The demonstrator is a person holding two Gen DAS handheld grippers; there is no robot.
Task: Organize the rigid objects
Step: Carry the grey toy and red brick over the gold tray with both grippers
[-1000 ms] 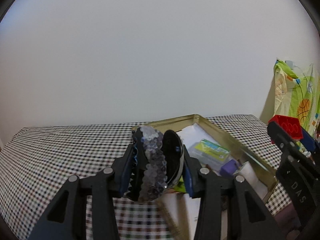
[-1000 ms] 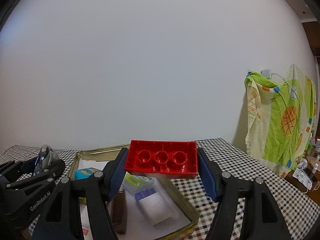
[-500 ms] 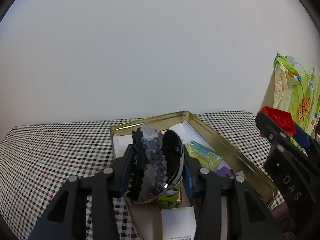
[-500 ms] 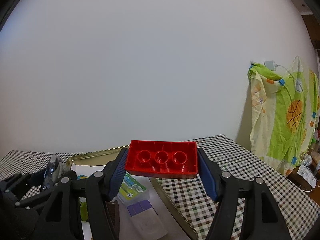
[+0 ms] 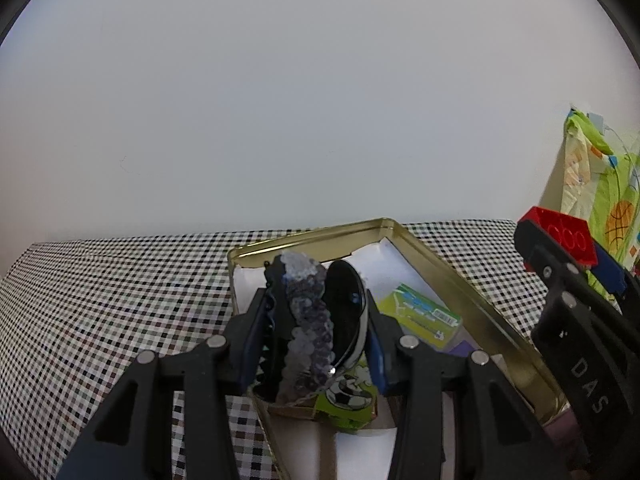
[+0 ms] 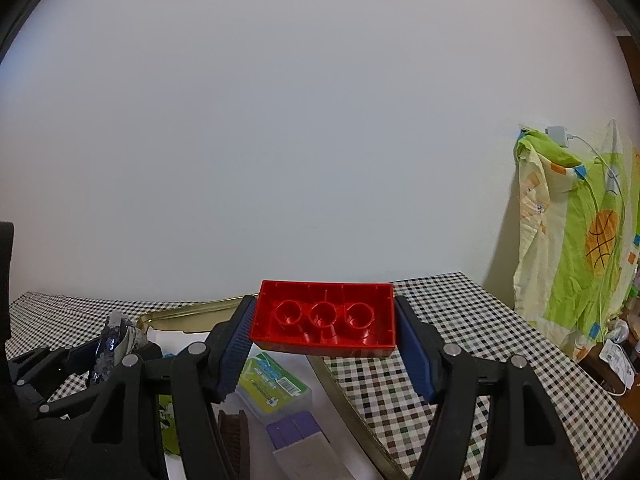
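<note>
My left gripper is shut on a sequined hair clip with a black oval part, held above the near left of a gold metal tin. My right gripper is shut on a red building brick, hollow side up, held above the tin's right rim. The brick also shows at the right in the left wrist view. The clip and left gripper show at the left in the right wrist view.
The tin holds a green-labelled clear box, a purple-and-grey block, a brown comb, a green football card and white paper. A checked cloth covers the table. A green patterned cloth hangs at the right.
Both grippers have drawn back and to the right over the tin, still holding their objects. The tin now shows further into view under the left gripper.
</note>
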